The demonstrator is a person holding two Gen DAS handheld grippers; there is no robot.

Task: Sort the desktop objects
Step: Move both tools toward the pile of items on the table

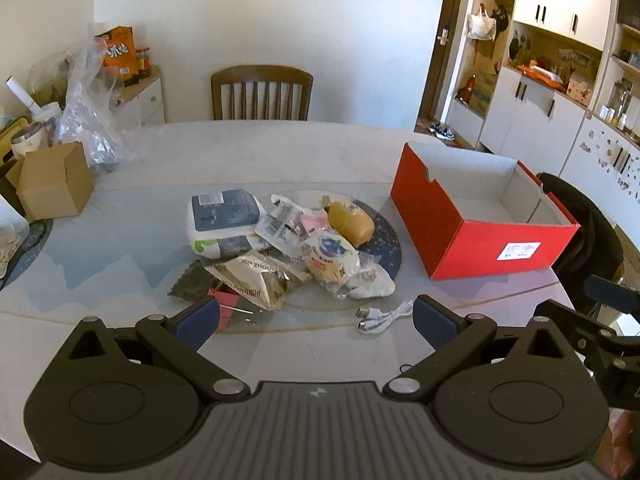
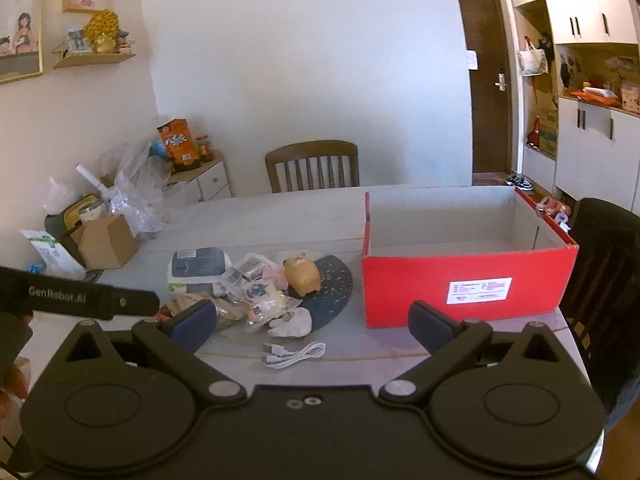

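A heap of small items lies mid-table: a pack of wet wipes [image 1: 224, 220] [image 2: 198, 266], a yellow pouch [image 1: 351, 222] [image 2: 303, 274], snack packets [image 1: 330, 258] [image 2: 264, 298], a beige paper bag [image 1: 254, 280] and a crumpled white tissue [image 2: 290, 326]. A coiled white USB cable [image 1: 384, 316] [image 2: 294, 354] lies nearest me. To the right stands an open, empty red box [image 1: 480, 220] [image 2: 468, 280]. My left gripper [image 1: 316, 322] hovers open short of the heap, nothing between its fingers. My right gripper [image 2: 314, 326] is open too, above the cable.
A brown cardboard box [image 1: 54, 182] [image 2: 106, 242], a clear plastic bag [image 1: 90, 112] and cups crowd the table's left end. A wooden chair [image 1: 262, 92] [image 2: 312, 166] stands at the far side, a dark chair [image 2: 608, 264] at the right. The table edge [image 1: 580, 300] curves right.
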